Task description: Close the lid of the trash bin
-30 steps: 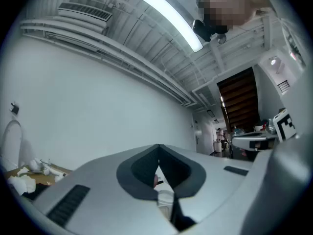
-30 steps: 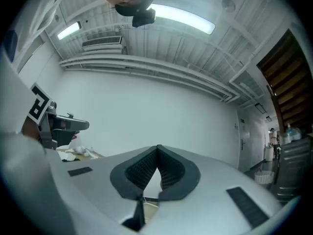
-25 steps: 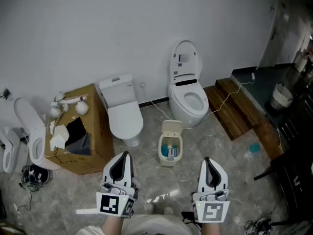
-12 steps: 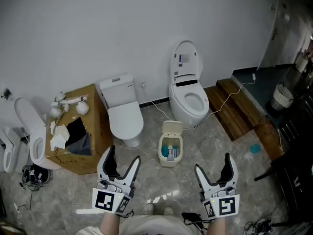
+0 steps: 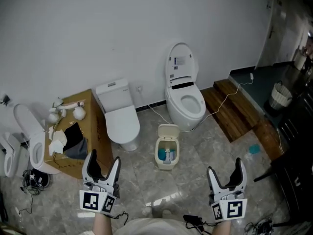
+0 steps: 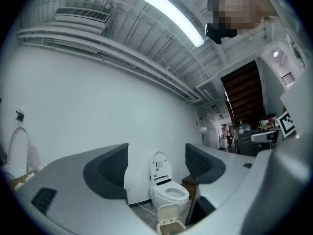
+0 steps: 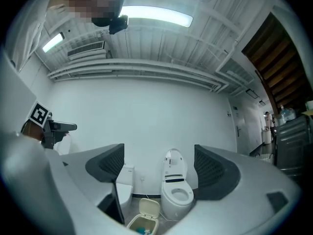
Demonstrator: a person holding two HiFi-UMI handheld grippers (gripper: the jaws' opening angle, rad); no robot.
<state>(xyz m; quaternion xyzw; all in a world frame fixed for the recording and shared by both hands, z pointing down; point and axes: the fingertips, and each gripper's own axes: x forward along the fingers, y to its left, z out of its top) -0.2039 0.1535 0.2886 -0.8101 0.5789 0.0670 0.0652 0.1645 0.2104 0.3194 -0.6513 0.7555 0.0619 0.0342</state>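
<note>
**Desk:** Where did the bin sit in the head view?

**Me:** On the floor (image 5: 193, 177) ahead of me. The bin (image 5: 164, 166) lay between the lines of my two grippers and well apart from both. Its long axis ran away from me toward the wall (image 5: 98, 33). The lid (image 5: 168, 130) stood up at the far end, so I judged the closing push would have to come toward me and down. The left gripper (image 5: 103, 163) and right gripper (image 5: 225, 173) looked about equally far off, and I couldn't call either nearer. Both sets of jaws were opening with nothing between them.

**Desk:** And the left gripper view?

**Me:** The jaws were wide, with only air between them. The bin (image 6: 171, 228) showed low and just right of centre, under the jaws' line.

**Desk:** The right one?

**Me:** It was the same there, spread and empty. The bin (image 7: 140, 225) sat low and left of centre, with its lid (image 7: 149, 208) tipped back.

**Desk:** Counts?

**Me:** One bin, one lid, two grippers. An open toilet (image 5: 186, 102) and a shut toilet (image 5: 121, 124) stood behind the bin. At least one more toilet (image 5: 36, 153) stood at the left edge, by one box (image 5: 95, 126).
</note>
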